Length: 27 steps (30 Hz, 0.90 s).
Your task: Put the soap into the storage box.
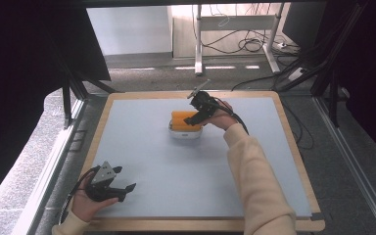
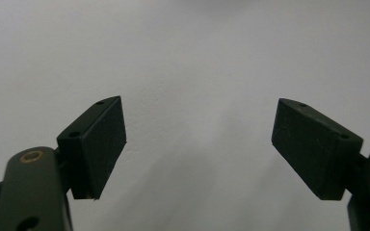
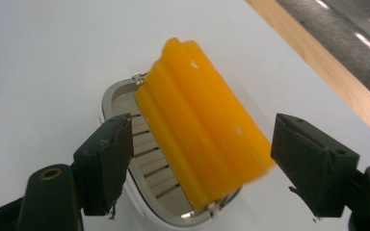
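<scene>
high view: the right gripper is hovering at the near-right edge of the white dish, mid-table toward the far side, with the orange block lying in it. the left gripper is resting well apart at the near-left corner of the table, so the right hand is the nearer one.

left gripper view: jaws are standing spread over bare grey surface, nothing between them.

right gripper view: jaws are standing wide, pads clear of the block. the block's long axis is running away from the tongs, slanting up-left, its near end lying between the pads.
</scene>
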### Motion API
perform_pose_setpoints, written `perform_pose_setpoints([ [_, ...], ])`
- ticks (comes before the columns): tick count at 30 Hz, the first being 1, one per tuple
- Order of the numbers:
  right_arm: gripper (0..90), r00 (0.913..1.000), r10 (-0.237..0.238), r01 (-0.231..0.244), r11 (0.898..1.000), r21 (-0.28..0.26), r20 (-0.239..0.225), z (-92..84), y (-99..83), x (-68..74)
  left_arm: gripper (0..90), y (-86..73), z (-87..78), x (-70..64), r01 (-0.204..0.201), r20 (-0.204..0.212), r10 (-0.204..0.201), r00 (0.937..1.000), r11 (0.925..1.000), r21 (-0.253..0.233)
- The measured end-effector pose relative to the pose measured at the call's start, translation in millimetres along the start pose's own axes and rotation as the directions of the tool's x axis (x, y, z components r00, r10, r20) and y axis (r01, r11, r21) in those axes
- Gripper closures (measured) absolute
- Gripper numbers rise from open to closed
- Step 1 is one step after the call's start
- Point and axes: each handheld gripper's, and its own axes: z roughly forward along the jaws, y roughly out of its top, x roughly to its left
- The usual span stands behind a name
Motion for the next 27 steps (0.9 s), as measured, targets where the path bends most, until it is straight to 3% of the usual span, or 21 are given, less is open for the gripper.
perform_pose_setpoints([
  [4, 24.1, 0.996, 0.074, -0.073, 0.997, -0.019, 0.05, -10.7, -11.7, 1.1, 19.7, -0.5, 0.3, 0.4, 0.014, -0.005, -0.014, 0.9999, 0.9999, -0.007],
  [6, 24.1, 0.9939, 0.1, -0.099, 0.995, -0.028, 0.046, -15.9, -18.5, 2.1, 19.7, -0.1, 0.8, -0.2, 0.01, -0.004, -0.01, 0.9999, 0.9999, -0.006],
  [17, 25.4, 0.9887, 0.13, -0.121, 0.985, -0.122, 0.074, -59.9, -63.4, 26.8, 19.7, 0.4, 1.4, -1.2, 0.013, -0.01, -0.013, 0.9999, 0.9999, -0.003],
  [21, 24.3, 0.9857, 0.148, -0.132, 0.976, -0.171, 0.082, -78.3, -86.3, 39.9, 19.7, 0.3, 0.7, -0.8, 0.016, -0.013, -0.016, 0.9998, 0.9999, -0.006],
  [24, 24.3, 0.9834, 0.175, -0.162, 0.962, -0.218, 0.046, -90.9, -103.7, 49.4, 19.7, 0.4, 0.4, -0.7, 0.018, -0.013, -0.019, 0.9997, 0.9998, -0.007],
  [27, 23.7, 0.9812, 0.18, -0.159, 0.961, -0.227, 0.071, -101.3, -124.8, 61.0, 19.7, 0.1, 0.4, -0.2, 0.021, -0.013, -0.021, 0.9997, 0.9998, -0.004],
])
